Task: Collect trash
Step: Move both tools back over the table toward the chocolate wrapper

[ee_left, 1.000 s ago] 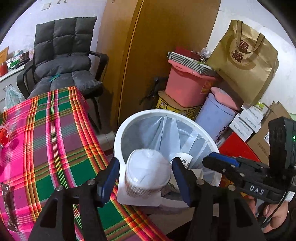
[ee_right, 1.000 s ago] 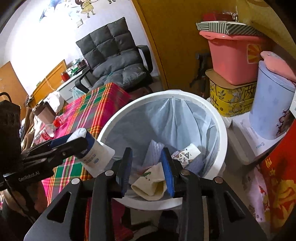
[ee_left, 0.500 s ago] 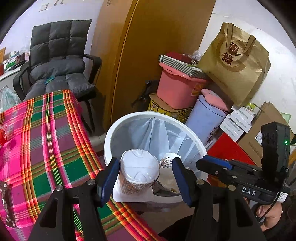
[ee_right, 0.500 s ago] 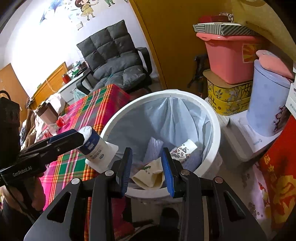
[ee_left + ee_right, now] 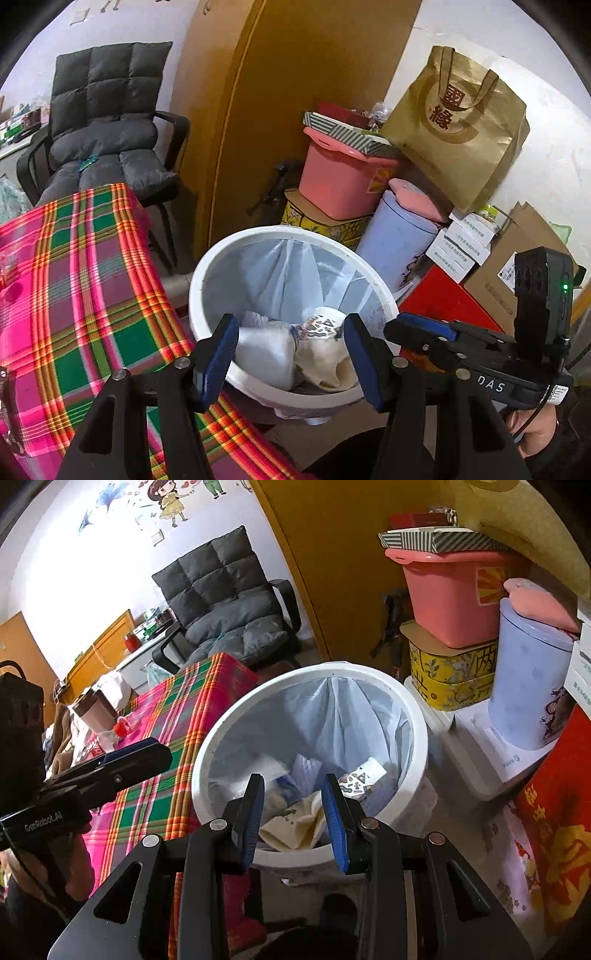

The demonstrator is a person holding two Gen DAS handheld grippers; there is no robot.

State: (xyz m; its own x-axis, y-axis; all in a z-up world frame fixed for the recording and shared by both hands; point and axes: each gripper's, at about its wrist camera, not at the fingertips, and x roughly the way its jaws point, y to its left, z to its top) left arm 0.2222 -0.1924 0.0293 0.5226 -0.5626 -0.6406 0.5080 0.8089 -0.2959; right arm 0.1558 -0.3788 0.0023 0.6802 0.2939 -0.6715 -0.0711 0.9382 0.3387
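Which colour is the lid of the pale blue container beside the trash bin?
Pink; the lid shows best in the left wrist view.

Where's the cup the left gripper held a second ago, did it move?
Yes. It left the left gripper, now open, and dropped down inside the white trash bin, where a white cup lies among the trash.

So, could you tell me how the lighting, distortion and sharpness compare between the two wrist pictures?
Left wrist view: strong fisheye bending with dark corner vignetting, dim even light, the gold bag sharp, and the left gripper slightly soft up close. Right wrist view: the same barrel distortion, the white wall blown out by glare, while the trash bin and right gripper stay reasonably crisp.
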